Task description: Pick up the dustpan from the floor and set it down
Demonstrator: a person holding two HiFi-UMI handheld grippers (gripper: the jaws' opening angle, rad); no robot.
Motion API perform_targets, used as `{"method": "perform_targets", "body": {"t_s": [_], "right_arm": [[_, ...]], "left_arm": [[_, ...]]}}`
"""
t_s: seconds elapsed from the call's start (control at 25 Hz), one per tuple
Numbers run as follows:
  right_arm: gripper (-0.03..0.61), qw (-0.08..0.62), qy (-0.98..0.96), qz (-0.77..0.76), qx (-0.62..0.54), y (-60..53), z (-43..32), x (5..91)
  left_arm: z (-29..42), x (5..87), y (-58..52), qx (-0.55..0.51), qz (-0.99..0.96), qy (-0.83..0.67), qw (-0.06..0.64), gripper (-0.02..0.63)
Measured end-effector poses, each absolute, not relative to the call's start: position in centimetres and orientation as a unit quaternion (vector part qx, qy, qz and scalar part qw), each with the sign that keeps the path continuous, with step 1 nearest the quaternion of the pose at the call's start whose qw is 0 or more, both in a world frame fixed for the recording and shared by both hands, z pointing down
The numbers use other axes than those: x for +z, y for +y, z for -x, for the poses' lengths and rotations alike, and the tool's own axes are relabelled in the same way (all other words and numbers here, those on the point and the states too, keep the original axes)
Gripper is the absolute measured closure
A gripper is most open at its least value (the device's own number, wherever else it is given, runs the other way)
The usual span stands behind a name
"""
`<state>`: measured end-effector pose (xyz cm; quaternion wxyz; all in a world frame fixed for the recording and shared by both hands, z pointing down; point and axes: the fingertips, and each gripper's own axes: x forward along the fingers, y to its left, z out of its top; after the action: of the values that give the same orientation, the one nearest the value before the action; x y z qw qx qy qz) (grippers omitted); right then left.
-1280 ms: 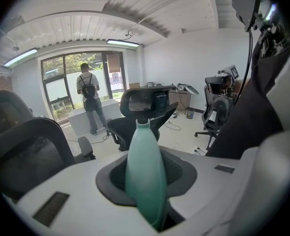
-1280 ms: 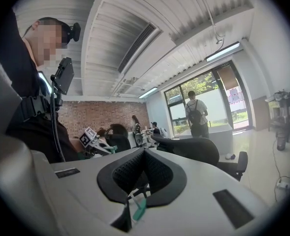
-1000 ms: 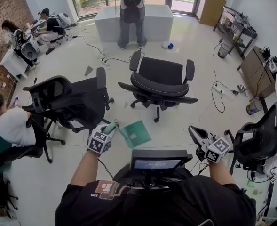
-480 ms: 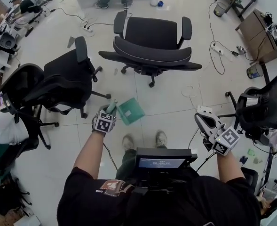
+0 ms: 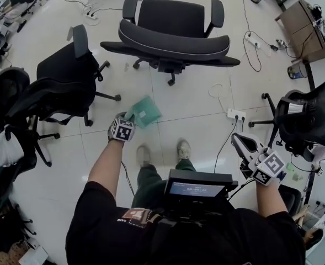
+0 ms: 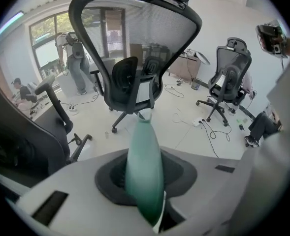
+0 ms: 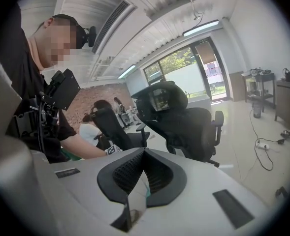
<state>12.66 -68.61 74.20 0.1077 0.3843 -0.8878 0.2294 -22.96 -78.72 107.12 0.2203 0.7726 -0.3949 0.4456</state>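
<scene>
**Head view: dustpan in my left tongs, low over the floor**

The white tiled floor (image 5: 195,115) fills the view. Three black office chairs stand around its open middle: one ahead (image 5: 173,32), one to my left (image 5: 63,76), one at the right edge (image 5: 311,120). The green dustpan (image 5: 143,112) is over that open middle, between the chair ahead and my shoes (image 5: 184,148), its pan tilted. I cannot tell whether it touches the tiles. My left tongs (image 5: 128,118) are clamped on its handle (image 6: 144,166), which stands up between the pads in the left gripper view. My right tongs (image 5: 238,141) are out to the right, well apart from the dustpan, closed narrow on nothing. A white power strip (image 5: 235,114) lies on the floor just beyond them.
</scene>
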Motion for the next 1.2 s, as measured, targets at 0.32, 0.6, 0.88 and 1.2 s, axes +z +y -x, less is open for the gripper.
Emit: {"method": "perform_targets", "body": {"t_s": [0.32,0.6,0.88,1.2], "right_arm": [[0.569,0.106,-0.887,-0.385,0.232,-66.5,-14.0,73.0],[0.569,0.103,-0.892,-0.384,0.216,-65.7,-13.6,70.1],[0.569,0.083,-0.907,-0.369,0.188,-65.0,-10.3,62.2],[0.569,0.041,-0.930,-0.345,0.122,-60.7,-7.9,49.4]], "left_arm": [[27.5,107.7,-76.9,0.485,-0.715,-0.437,0.250,0.497],[28.5,105.4,-74.1,0.432,-0.718,-0.451,0.306,0.319],[29.5,91.3,-71.6,0.334,-0.766,-0.475,0.275,0.289],[29.9,65.7,-64.3,0.148,-0.821,-0.510,0.209,0.322]]}}
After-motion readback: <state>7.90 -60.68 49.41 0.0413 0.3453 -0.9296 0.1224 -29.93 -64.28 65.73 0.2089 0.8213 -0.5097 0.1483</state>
